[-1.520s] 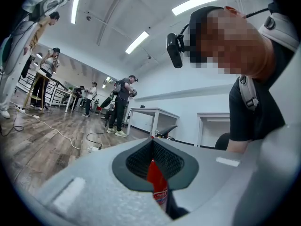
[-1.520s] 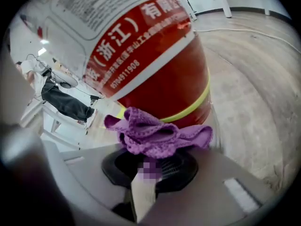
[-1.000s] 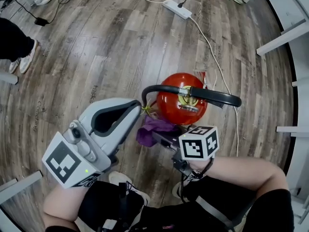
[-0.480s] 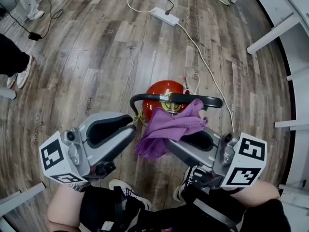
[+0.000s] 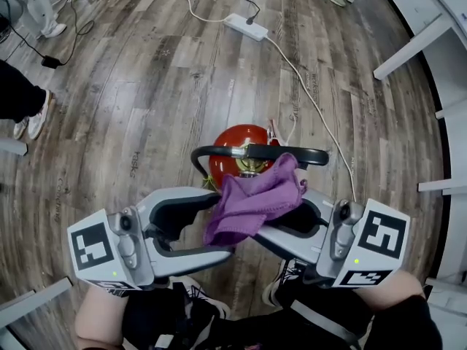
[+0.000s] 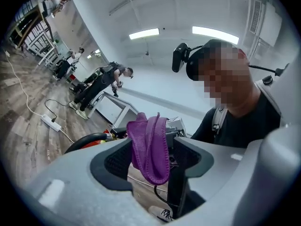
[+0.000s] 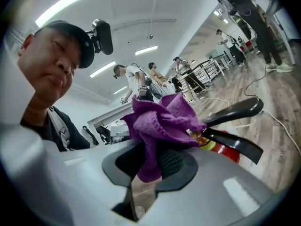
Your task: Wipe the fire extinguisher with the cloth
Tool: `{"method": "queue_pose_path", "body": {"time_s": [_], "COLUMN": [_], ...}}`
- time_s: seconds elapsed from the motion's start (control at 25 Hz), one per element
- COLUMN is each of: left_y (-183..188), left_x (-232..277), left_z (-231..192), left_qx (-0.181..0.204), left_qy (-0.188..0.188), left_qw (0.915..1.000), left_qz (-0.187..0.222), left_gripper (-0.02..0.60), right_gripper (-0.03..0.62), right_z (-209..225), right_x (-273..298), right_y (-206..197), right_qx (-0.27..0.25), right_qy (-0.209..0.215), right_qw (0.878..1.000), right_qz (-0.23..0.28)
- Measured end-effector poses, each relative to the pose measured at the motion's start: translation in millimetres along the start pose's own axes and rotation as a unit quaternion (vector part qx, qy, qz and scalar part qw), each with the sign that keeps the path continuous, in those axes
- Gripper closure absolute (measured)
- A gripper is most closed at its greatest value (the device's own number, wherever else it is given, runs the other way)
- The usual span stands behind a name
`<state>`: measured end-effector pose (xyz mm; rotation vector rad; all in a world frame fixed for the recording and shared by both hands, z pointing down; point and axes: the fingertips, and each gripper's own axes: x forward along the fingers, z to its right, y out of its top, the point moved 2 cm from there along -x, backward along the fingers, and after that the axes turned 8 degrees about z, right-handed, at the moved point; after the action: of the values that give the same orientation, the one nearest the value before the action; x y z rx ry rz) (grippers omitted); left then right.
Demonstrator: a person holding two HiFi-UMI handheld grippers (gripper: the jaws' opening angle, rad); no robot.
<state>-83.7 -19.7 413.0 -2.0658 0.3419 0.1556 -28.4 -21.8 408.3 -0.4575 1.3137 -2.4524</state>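
Firmly pinched cloth in right hand-held gripper, fire extinguisher just beyond

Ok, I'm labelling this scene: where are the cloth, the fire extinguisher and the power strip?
cloth (image 5: 255, 195), head view, middle of the bunched purple fabric.
fire extinguisher (image 5: 235, 135), head view, red top of the tank.
power strip (image 5: 246, 26), head view, middle of its white casing.
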Motion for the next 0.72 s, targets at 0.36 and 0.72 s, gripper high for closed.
{"method": "queue_pose_path", "body": {"time_s": [0.36, 0.72], "left_y": [-17.9, -3.8], "left_x": [10.2, 1.4], "left_z": [-3.9, -9.1], "left_qx": [-0.048, -0.109], "left_qy": [-0.015, -0.036], "left_qw": [0.9985, 0.9932], "left_qz": [-0.022, 0.022], "left_gripper": [0.324, 0.528], "right_gripper": [0.516, 0.502], "right_z": [-12.6, -13.5], "right_x": [5.6, 5.3], "right_y": [-6.6, -1.3], "right_qx": [-0.023, -0.013], "right_qy": [0.031, 0.055], "right_qw": [0.999, 0.998], "right_qz": [-0.024, -0.016]}}
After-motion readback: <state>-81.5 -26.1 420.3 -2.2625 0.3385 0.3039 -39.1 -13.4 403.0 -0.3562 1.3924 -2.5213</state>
